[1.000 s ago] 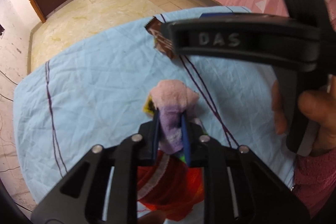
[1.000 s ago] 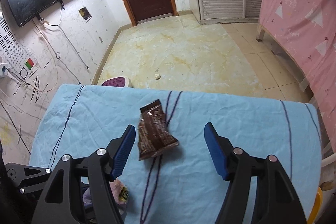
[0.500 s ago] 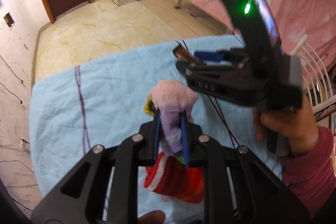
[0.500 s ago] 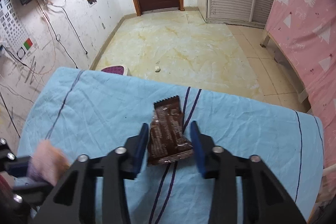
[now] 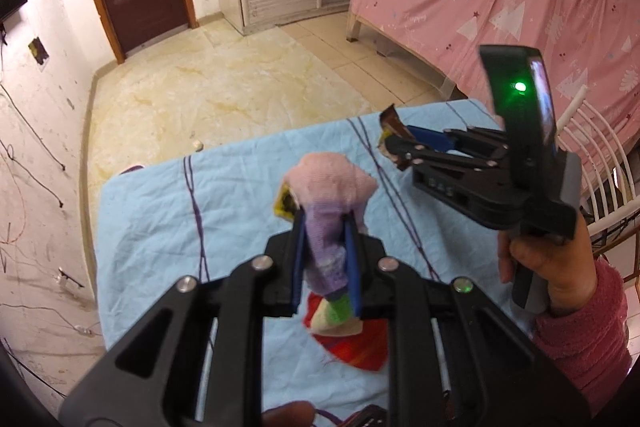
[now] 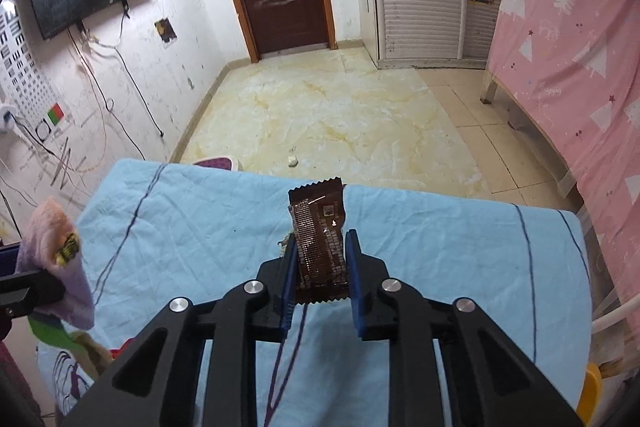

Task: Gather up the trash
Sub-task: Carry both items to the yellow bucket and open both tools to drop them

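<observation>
Brown wrapper [image 6: 318,247] stands between the closing jaws of the right gripper [image 6: 319,259], lifted off the blue sheet [image 6: 440,247]. Left gripper [image 5: 325,247] clenches a pink sock [image 5: 332,203]. Pickup step; next, carry it to a bin, none visible.

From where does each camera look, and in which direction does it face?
Left wrist: sits behind the left tongs, looks down at the pink-purple cloth they clamp; the right hand shows.
Right wrist: sits behind the right tongs, closing on the brown snack wrapper.
Both share the light blue bedsheet.
</observation>
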Demonstrator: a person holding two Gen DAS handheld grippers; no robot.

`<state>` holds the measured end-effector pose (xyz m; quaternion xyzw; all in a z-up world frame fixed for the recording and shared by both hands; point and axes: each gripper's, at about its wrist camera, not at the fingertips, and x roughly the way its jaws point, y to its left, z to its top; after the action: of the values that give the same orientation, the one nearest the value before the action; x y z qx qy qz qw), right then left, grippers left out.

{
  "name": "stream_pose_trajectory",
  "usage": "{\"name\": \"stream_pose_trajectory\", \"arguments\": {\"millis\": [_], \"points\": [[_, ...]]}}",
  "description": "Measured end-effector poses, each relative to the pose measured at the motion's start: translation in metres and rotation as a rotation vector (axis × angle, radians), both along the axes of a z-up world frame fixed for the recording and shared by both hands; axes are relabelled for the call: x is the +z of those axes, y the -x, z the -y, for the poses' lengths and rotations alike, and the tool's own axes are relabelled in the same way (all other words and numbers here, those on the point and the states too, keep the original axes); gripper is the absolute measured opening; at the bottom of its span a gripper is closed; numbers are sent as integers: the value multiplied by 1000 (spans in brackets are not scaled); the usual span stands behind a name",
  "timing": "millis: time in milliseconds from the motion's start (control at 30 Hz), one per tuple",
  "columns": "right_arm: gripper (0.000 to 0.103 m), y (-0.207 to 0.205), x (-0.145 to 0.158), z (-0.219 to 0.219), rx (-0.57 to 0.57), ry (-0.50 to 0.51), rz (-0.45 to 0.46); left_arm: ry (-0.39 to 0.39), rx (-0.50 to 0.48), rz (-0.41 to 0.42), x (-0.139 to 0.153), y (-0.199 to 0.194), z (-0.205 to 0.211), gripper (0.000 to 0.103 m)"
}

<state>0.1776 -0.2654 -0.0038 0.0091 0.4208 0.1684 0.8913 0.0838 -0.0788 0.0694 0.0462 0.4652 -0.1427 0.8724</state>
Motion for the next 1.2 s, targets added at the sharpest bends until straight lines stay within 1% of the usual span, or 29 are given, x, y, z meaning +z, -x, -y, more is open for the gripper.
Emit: {"name": "stream_pose_trajectory", "arguments": {"millis": [167, 367, 500, 667, 900, 1100, 1200], "points": [[16, 21, 13, 35, -46, -66, 29, -25, -21, 38, 12, 10, 17, 17], [16, 43, 21, 67, -82, -105, 62, -49, -51, 60, 20, 15, 47, 17], [16, 60, 28, 98, -118, -140, 89, -63, -72, 72, 22, 20, 69, 17], [16, 82, 33, 138, -168, -157, 114, -69, -118, 85, 27, 27, 101, 17], [16, 120, 30, 197, -258, -213, 147, -70, -166, 92, 29, 37, 139, 17], [16, 151, 25, 248, -344, -219, 168, -70, -220, 102, 33, 47, 177, 17], [16, 164, 18, 268, -387, -218, 163, -60, -252, 106, 33, 50, 197, 17]]}}
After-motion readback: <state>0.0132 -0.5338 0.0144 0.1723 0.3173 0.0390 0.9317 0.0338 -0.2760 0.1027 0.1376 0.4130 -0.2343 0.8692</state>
